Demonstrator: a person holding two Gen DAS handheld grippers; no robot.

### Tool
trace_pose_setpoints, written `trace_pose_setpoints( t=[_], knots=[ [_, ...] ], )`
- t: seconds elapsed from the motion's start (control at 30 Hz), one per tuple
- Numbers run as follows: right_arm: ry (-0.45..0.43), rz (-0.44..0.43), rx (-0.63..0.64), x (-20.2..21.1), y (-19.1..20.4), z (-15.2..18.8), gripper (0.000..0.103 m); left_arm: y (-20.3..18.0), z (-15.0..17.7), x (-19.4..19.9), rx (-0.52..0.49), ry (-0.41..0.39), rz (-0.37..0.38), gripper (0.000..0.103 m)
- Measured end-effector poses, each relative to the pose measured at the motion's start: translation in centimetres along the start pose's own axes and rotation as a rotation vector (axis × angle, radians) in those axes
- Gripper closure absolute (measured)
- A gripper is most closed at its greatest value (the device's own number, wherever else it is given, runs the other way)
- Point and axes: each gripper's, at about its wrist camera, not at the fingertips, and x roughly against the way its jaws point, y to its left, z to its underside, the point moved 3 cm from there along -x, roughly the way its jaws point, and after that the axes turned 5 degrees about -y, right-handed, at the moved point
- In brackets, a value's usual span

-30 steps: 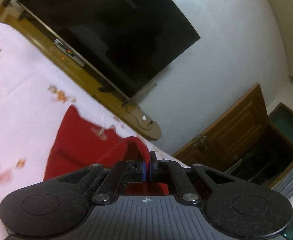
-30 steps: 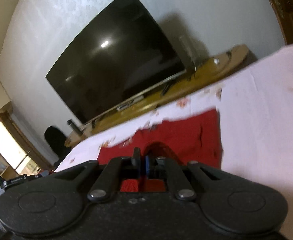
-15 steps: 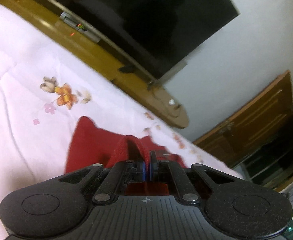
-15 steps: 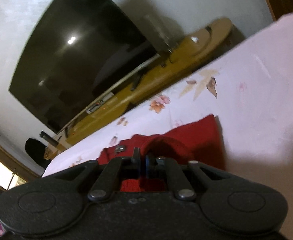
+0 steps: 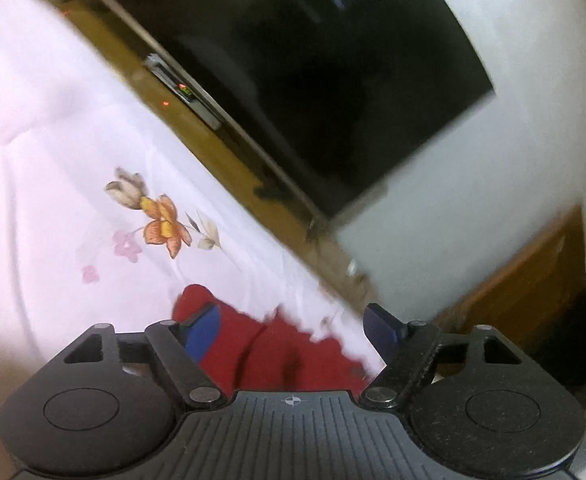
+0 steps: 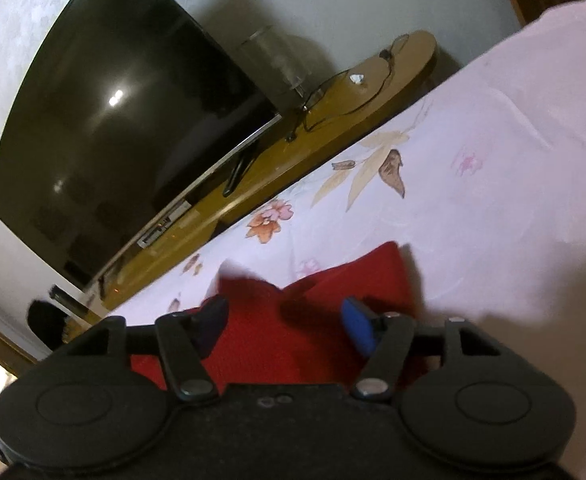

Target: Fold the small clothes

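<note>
Currently both grippers stand wide apart and hold nothing. Left gripper (image 5: 291, 326): blue pads spread, red garment (image 5: 265, 352) lying below and between them on the bedsheet (image 5: 53, 168). Right gripper (image 6: 287, 320): same, pads parted over the garment (image 6: 333, 292). Garment lies near the sheet's far edge, toward the TV (image 6: 125, 128) (edges blurred, so layers cannot be counted). Judgement: one fold looks laid down and let go. Whether more folds or smoothing are needed I cannot tell; most of the cloth is hidden under the grippers.
</note>
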Motion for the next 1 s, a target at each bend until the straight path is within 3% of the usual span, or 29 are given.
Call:
trace_pose_setpoints(
  t=[0.13, 0.2, 0.27, 0.33, 0.43, 0.53, 0.8, 0.87, 0.93, 1.0],
  knots=[
    [0.023, 0.011, 0.113, -0.3, 0.7, 0.2, 0.043, -2.6, 0.5, -1.9, -0.297, 0.176, -0.071, 0.025],
    [0.043, 0.045, 0.198, -0.9, 1.4, 0.2, 0.044, -3.9, 0.9, -2.5, -0.431, 0.226, -0.105, 0.028],
    [0.072, 0.078, 0.292, -1.8, 2.4, 0.5, 0.049, -4.7, 1.4, -3.0, -0.514, 0.269, -0.134, 0.073],
    [0.096, 0.118, 0.408, -2.7, 3.6, 1.1, 0.064, -4.5, 1.3, -3.2, -0.486, 0.270, -0.144, 0.082],
    [0.112, 0.150, 0.568, -3.5, 5.4, 2.1, 0.069, -4.5, 1.2, -2.7, -0.467, 0.254, -0.145, 0.088],
    [0.118, 0.162, 0.613, -4.1, 6.0, 2.5, 0.094, -4.7, 1.4, -2.0, -0.496, 0.193, -0.139, 0.094],
    [-0.104, 0.220, 0.654, -1.0, 6.9, 1.3, 0.096, -7.4, 0.6, -1.2, -0.573, 0.049, -0.123, 0.096],
    [-0.131, 0.256, 0.648, -1.2, 6.5, 0.8, 0.096, -7.3, 0.7, -2.0, -0.580, 0.062, -0.151, 0.096],
    [-0.109, 0.291, 0.626, -2.3, 5.6, 0.7, 0.095, -6.4, 1.8, -3.6, -0.584, 0.140, -0.210, 0.096],
    [-0.007, 0.350, 0.609, -4.5, 4.0, 1.4, 0.094, -6.1, 1.9, -4.4, -0.579, 0.178, -0.229, 0.094]
  ],
)
